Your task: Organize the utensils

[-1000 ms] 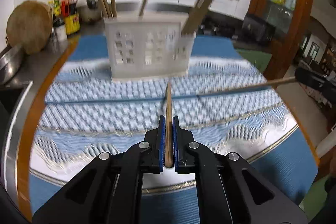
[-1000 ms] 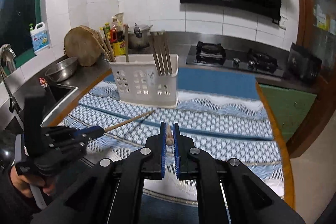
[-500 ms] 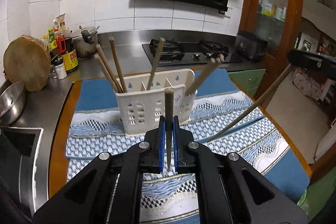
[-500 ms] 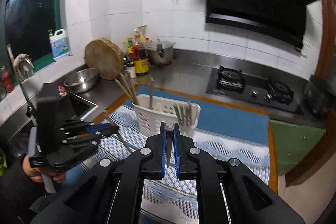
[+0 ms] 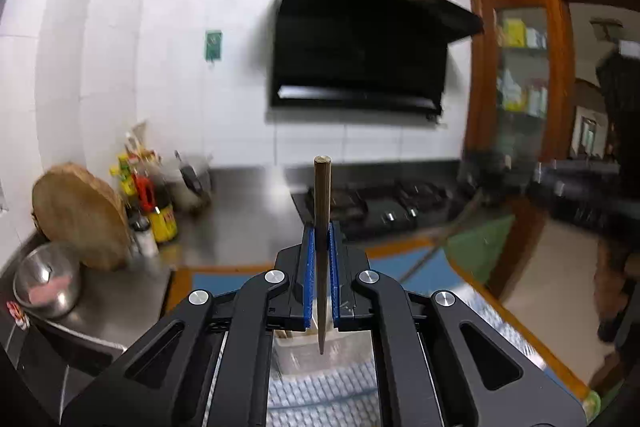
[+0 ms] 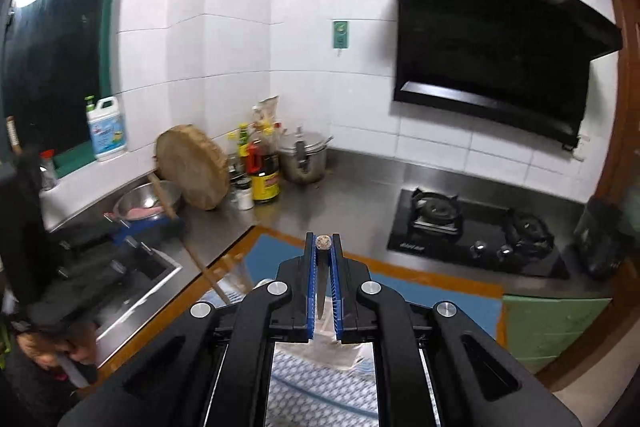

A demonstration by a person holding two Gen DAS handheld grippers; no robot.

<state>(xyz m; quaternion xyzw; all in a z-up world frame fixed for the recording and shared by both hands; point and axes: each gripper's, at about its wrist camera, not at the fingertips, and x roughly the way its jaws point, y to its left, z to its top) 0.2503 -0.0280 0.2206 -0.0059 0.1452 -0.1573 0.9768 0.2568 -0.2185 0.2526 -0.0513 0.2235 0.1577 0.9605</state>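
- Left gripper [image 5: 321,239]: jaws clamped on an upright chopstick [image 5: 322,195].
- Right gripper [image 6: 323,251]: jaws clamped on another chopstick [image 6: 323,242], butt end facing the camera.

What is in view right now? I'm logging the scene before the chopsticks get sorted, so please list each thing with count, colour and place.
chopstick: two, brown wood, one clamped in each gripper
utensil holder: one, white, below the grippers, mostly hidden
table mat: one, blue and white pattern, on the table
chopping board: one, round wood, leaning by the sink
metal bowl: one, silver, beside the board
sauce bottles: several, mixed colours, on the counter
pressure cooker: one, silver, behind the bottles
gas hob: one, black, two burners
range hood: one, black, on the wall
detergent jug: one, white, window sill
left gripper: shut on a chopstick
right gripper: shut on a chopstick
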